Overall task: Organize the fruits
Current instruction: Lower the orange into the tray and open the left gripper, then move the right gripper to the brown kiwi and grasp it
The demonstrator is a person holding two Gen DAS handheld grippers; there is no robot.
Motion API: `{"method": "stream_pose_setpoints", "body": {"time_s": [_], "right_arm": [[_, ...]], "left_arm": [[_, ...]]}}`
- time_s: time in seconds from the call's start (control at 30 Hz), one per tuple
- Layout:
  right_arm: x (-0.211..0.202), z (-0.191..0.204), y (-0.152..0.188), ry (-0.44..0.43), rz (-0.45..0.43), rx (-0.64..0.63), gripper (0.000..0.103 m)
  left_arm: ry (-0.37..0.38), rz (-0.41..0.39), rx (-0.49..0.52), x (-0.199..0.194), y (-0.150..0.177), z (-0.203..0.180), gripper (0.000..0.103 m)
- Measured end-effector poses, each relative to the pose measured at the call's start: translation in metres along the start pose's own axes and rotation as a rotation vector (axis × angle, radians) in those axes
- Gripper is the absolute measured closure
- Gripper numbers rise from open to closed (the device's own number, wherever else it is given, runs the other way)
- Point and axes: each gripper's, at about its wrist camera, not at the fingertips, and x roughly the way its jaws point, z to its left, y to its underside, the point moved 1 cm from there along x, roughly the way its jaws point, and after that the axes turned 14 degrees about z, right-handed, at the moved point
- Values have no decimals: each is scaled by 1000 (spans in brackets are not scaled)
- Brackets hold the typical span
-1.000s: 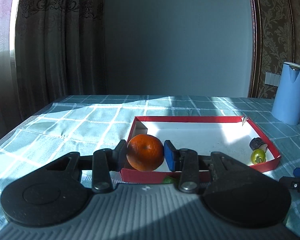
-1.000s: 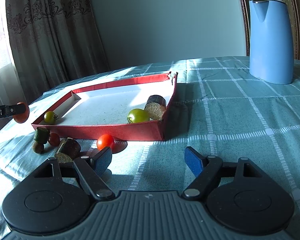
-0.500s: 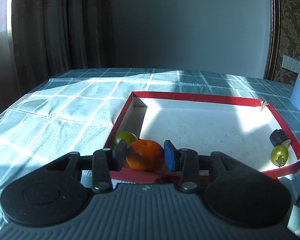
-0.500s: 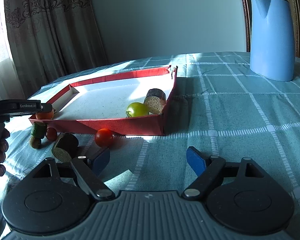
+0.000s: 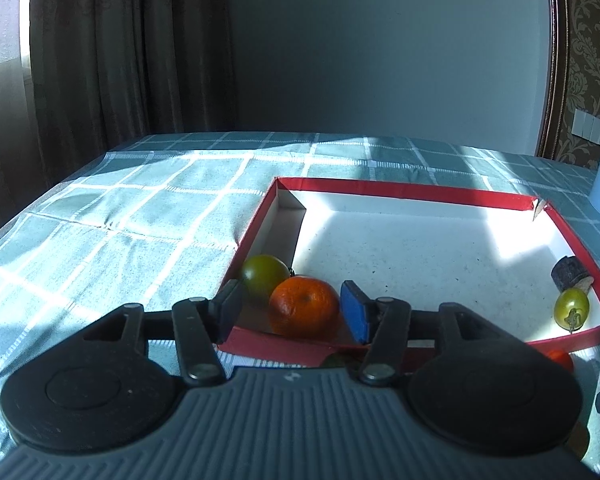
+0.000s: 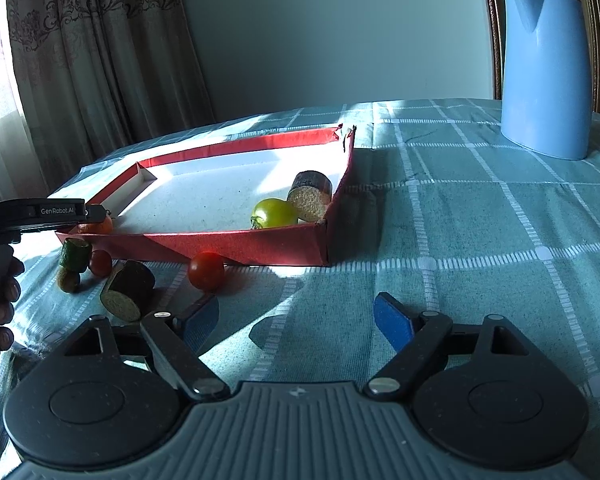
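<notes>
My left gripper is open over the near left corner of the red tray. An orange rests in the tray between the fingers with a gap on the left side. A green tomato lies just behind it. Another green tomato and a dark cylinder piece lie at the tray's right wall. My right gripper is open and empty above the cloth in front of the tray. A red tomato lies just ahead of it.
A dark cucumber piece, a small green piece, a small red tomato and a small brownish fruit lie on the cloth left of the red tomato. A blue kettle stands at the back right. The left gripper reaches over the tray's corner.
My left gripper moved forward and down over the tray's corner, set the orange down and opened. The right gripper drifted a little toward the loose pieces and stayed open.
</notes>
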Motion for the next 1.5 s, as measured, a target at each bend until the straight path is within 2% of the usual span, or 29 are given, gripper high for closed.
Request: {"method": "stream_pose_setpoints", "body": {"time_s": [0.1, 0.23, 0.27, 0.37, 0.53, 0.77, 0.87, 0.97, 1.07, 1.17, 1.2, 1.37, 1.43, 1.5], "right_arm": [[0, 0, 0, -2, 1, 1, 18], [0, -1, 0, -4, -1, 2, 18], [0, 0, 0, -4, -1, 2, 18], [-1, 0, 1, -5, -4, 2, 18], [-2, 0, 1, -8, -13, 2, 17], [-9, -2, 3, -63, -49, -2, 17], [-11, 7, 6, -100, -37, -49, 17], [-14, 25, 11, -82, -39, -142, 18], [-15, 43, 15, -84, -31, -230, 23], [-12, 57, 17, -74, -17, -293, 40], [-11, 59, 17, -77, -14, -299, 46], [-2, 69, 13, -75, 12, -326, 60], [2, 72, 13, -68, 26, -336, 70], [5, 73, 13, -57, 44, -334, 71]], "left_arm": [[6, -14, -18, -11, 5, 7, 34], [14, -72, -45, -38, 17, 24, 4], [3, -84, -53, -44, 21, 29, 0], [13, -96, -74, -56, 35, 47, 0], [-2, -66, -170, -53, 59, 82, 0], [-21, -21, -202, -43, 66, 89, 0], [-8, 0, -220, -39, 65, 93, 0], [0, 8, -231, -38, 66, 96, 0], [5, 2, -230, -39, 66, 95, 0], [7, 3, -232, -39, 66, 95, 0], [7, 4, -234, -39, 66, 96, 0], [10, 6, -240, -38, 66, 97, 0], [11, 8, -240, -38, 66, 97, 0], [12, 10, -243, -37, 66, 97, 0]]}}
